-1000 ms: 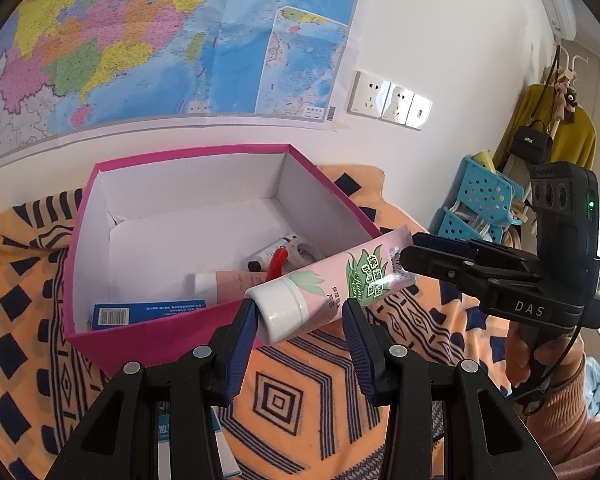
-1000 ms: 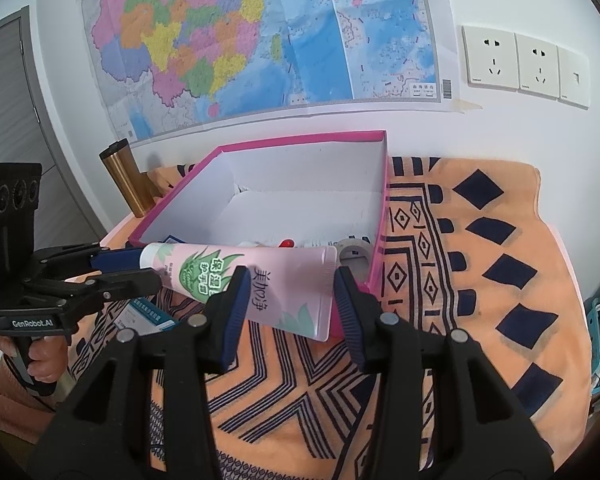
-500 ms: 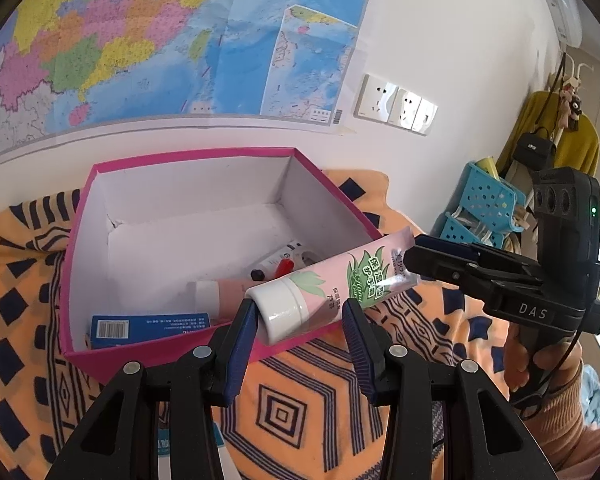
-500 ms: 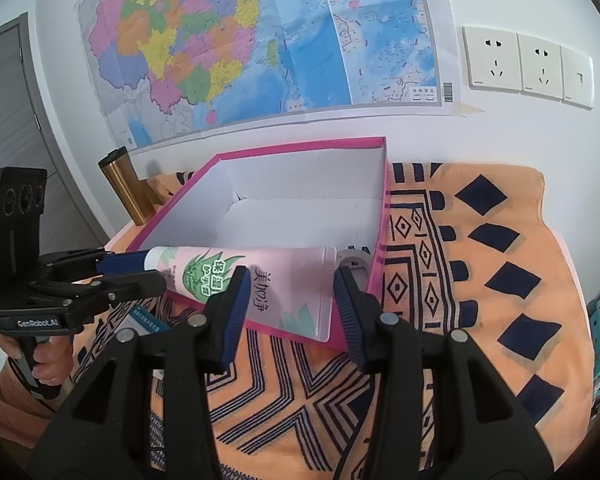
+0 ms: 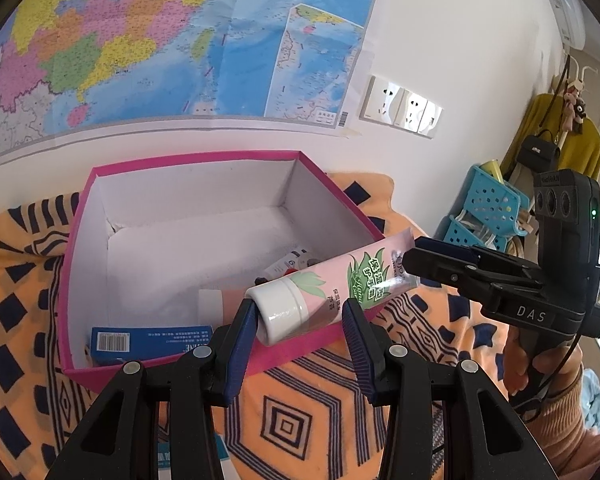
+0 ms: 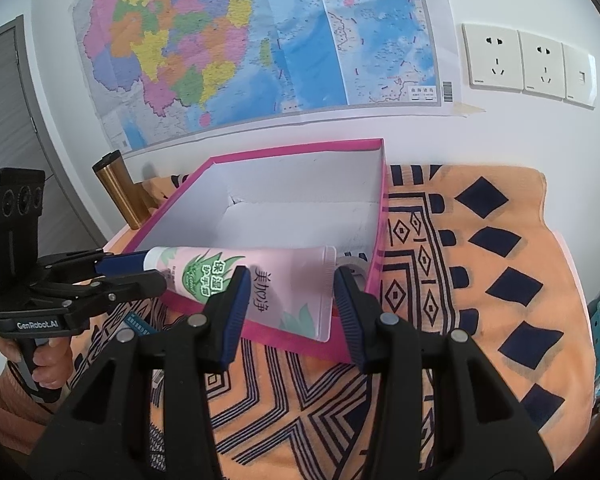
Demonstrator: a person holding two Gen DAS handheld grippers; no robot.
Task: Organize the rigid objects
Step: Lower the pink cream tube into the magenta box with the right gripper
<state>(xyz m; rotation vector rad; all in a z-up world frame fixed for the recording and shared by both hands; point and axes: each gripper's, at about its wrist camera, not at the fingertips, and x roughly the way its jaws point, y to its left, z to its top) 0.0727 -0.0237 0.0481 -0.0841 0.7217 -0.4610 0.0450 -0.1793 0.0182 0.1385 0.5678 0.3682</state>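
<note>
A pink hand-cream tube (image 5: 332,286) with a white cap is carried between both grippers above the front edge of the open pink box (image 5: 204,158). My left gripper (image 5: 300,322) holds the cap end; its left finger touches the cap and a gap shows at the right finger. My right gripper (image 6: 288,300) is shut on the flat tail end of the tube (image 6: 260,276). In the box lie a blue carton (image 5: 152,340), another pink tube (image 5: 220,300) and a small white bottle (image 5: 292,262).
The box (image 6: 300,148) stands on an orange patterned cloth (image 6: 480,280) against a wall with a map and sockets. A gold flask (image 6: 120,188) stands left of the box. Blue baskets (image 5: 488,208) sit at the right. A blue-and-white item (image 5: 168,456) lies below the left gripper.
Both grippers have lifted the tube and carried it forward, over the box's front edge. The box now sits lower and nearer in both views.
</note>
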